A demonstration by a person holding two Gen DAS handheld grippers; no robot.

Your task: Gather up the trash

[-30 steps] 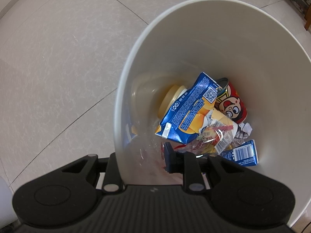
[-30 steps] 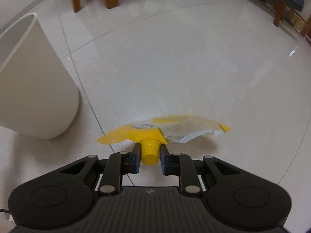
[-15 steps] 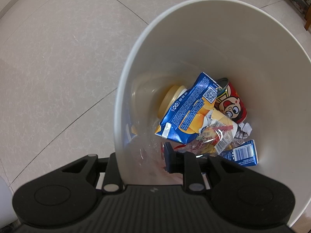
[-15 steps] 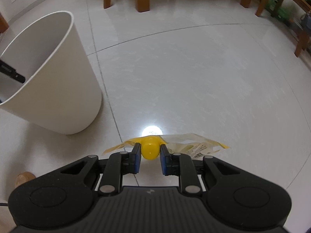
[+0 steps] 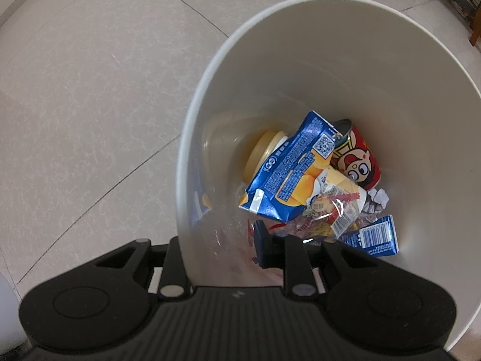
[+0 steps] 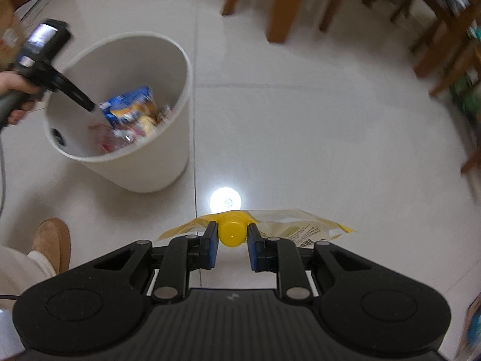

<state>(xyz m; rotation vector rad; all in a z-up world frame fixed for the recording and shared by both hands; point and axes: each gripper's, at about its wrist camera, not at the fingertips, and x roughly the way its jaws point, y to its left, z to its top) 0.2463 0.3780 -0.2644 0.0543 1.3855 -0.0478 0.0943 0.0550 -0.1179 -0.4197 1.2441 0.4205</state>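
Observation:
A white trash bin (image 5: 182, 162) leans toward me. My left gripper (image 5: 221, 242) is shut on its near rim, with one finger inside and the other hidden behind the wall. Inside the bin lie a blue snack bag (image 5: 288, 174), a red cartoon can (image 5: 359, 162), a small blue carton (image 5: 374, 236) and clear wrappers. My right gripper (image 6: 231, 236) is shut on the yellow cap of a flat yellow pouch (image 6: 300, 225), held above the floor. It is to the right of the bin (image 6: 156, 162) and nearer than it. In the right wrist view, the left gripper (image 6: 87, 106) reaches over the bin's left rim.
Pale tiled floor lies all around, with a bright lamp reflection (image 6: 225, 200) just ahead of the pouch. Wooden chair and table legs (image 6: 285, 3) stand at the back and right. A person's hand (image 6: 15, 90) holds the left gripper, and a tan slipper (image 6: 51, 240) is at lower left.
My right gripper has risen with the pouch and turned left, so the bin's open top now shows. The left gripper and the bin have not moved.

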